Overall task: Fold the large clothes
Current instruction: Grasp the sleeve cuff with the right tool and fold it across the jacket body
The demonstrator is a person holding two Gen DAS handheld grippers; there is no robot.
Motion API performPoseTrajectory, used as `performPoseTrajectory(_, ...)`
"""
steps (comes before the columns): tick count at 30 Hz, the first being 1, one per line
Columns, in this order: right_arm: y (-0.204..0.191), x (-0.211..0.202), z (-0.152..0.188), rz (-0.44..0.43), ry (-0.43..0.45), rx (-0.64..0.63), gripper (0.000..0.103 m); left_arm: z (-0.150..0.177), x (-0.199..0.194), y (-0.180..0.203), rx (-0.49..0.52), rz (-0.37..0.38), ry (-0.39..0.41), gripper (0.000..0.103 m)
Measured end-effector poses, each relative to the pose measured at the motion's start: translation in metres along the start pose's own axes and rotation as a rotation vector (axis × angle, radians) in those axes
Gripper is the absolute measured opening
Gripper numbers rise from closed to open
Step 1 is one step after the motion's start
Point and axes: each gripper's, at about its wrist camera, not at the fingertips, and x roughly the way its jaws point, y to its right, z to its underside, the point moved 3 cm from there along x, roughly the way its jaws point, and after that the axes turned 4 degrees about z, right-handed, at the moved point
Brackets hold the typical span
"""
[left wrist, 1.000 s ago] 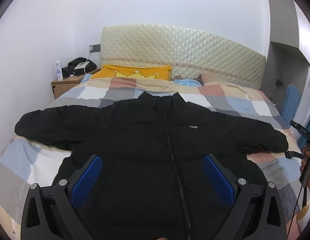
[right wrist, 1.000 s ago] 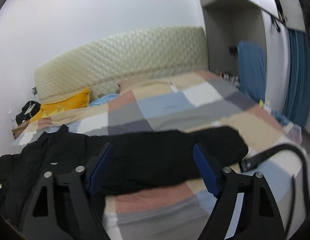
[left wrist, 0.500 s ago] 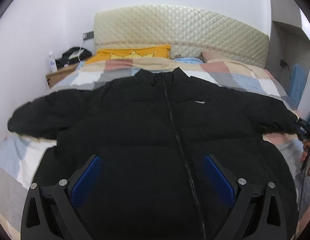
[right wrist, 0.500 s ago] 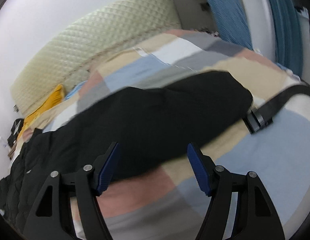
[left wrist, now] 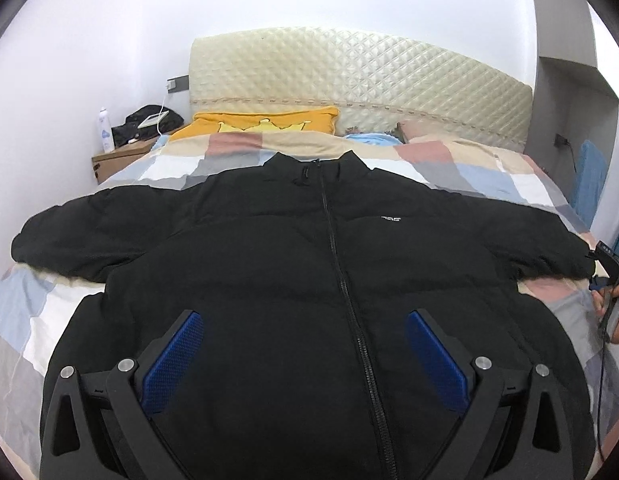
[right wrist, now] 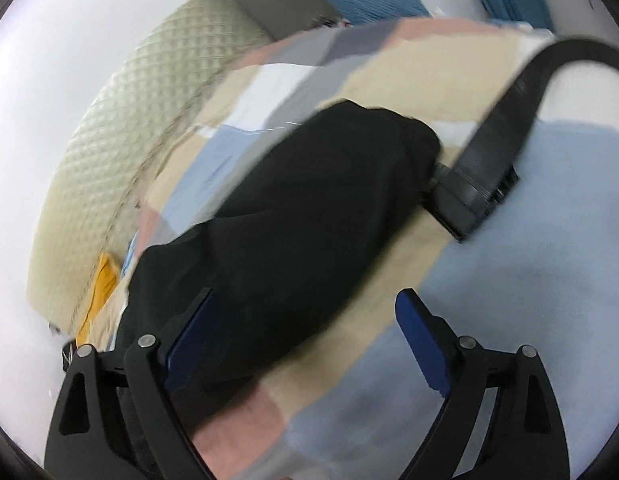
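So here's where I'm at: the black puffer jacket (left wrist: pixel 309 280) is laid out front-up on the bed (left wrist: pixel 41 320), zipped to the collar, both sleeves spread out to the sides. My guess is it's flattened like this so the sleeves can be folded in over the body first, which is the usual way with something this bulky.

My left gripper (left wrist: pixel 305 364) hangs above the lower front of the jacket with its jaws wide apart, holding nothing, one blue pad either side of the zipper (left wrist: pixel 341 280). It looks parked over the middle to pin or steady the body while the other side works.

My right gripper (right wrist: pixel 305 344) is also spread open and empty, over the jacket's right sleeve (right wrist: pixel 309 208) near the cuff. One pad is over the sleeve fabric, the other over the checked bedspread (right wrist: pixel 529 240), so it reads like I'm lining up to pinch the sleeve edge. That view is blurry, so I can't tell if a pad is touching the cloth. A black strap with a buckle (right wrist: pixel 481 184) lies right at the cuff end and could get snagged.

Writing: there's a small white logo (left wrist: pixel 391 219) on the chest, too tiny to read. A white spray bottle (left wrist: pixel 105 130) on the nightstand (left wrist: pixel 121 156) has a blue label, also illegible.
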Motion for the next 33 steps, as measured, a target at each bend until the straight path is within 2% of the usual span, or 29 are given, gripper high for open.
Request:
performPoseTrajectory(3, 0.009, 0.019, -0.005, -0.039, -0.009, 0.063, 0.092, 0.002, 0.006, 0.003, 0.015, -0.005, -0.012, 0.102)
performPoseTrajectory(5, 0.006, 0.029, -0.014, -0.062, 0.016, 0.062, 0.092, 0.001, 0.008, 0.004, 0.006, 0.003, -0.009, 0.102)
performPoseTrajectory(6, 0.001, 0.033, -0.02, -0.074, 0.026, 0.052, 0.09, 0.0, 0.009, 0.005, 0.012, 0.014, 0.0, 0.102)
performPoseTrajectory(8, -0.006, 0.041, -0.032, -0.099, 0.039, 0.051, 0.079, 0.0, 0.01, 0.006, 0.027, -0.001, 0.014, 0.102)
performPoseTrajectory(10, -0.009, 0.042, -0.042, -0.097, 0.06, 0.051, 0.054, 0.0, 0.011, 0.006, 0.039, -0.008, 0.021, 0.102)
performPoseTrajectory(11, -0.011, 0.041, -0.046, -0.098, 0.067, 0.049, 0.045, 0.0, 0.011, 0.005, 0.038, -0.009, 0.023, 0.102)
performPoseTrajectory(12, -0.013, 0.037, -0.05, -0.085, 0.078, 0.039, 0.025, -0.002, 0.011, 0.004, 0.032, -0.003, 0.027, 0.102)
performPoseTrajectory(13, -0.014, 0.031, -0.053, -0.073, 0.093, 0.03, 0.015, -0.004, 0.01, 0.003, 0.024, 0.003, 0.028, 0.102)
performPoseTrajectory(15, -0.02, 0.017, -0.059, -0.066, 0.113, -0.004, 0.006, -0.008, 0.01, -0.001, 0.0, 0.025, 0.023, 0.102)
performPoseTrajectory(20, -0.06, -0.027, -0.076, -0.028, 0.18, -0.152, 0.004, -0.011, 0.0, -0.016, -0.036, 0.047, 0.033, 0.102)
performPoseTrajectory(21, -0.068, -0.036, -0.079, -0.03, 0.192, -0.159, 0.004, -0.01, 0.0, -0.017, -0.015, 0.047, 0.022, 0.102)
performPoseTrajectory(23, -0.092, -0.059, -0.083, -0.031, 0.224, -0.193, 0.004, -0.006, 0.007, -0.019, 0.016, -0.001, -0.029, 0.102)
performPoseTrajectory(26, -0.127, -0.093, -0.085, -0.03, 0.265, -0.259, 0.004, -0.002, 0.011, -0.025, 0.015, -0.007, -0.076, 0.102)
performPoseTrajectory(30, -0.188, -0.15, -0.077, -0.041, 0.337, -0.382, 0.005, -0.004, -0.006, -0.027, 0.063, -0.064, -0.009, 0.102)
performPoseTrajectory(33, -0.238, -0.181, -0.06, -0.027, 0.381, -0.467, 0.005, -0.005, -0.021, -0.029, 0.086, -0.059, 0.034, 0.102)
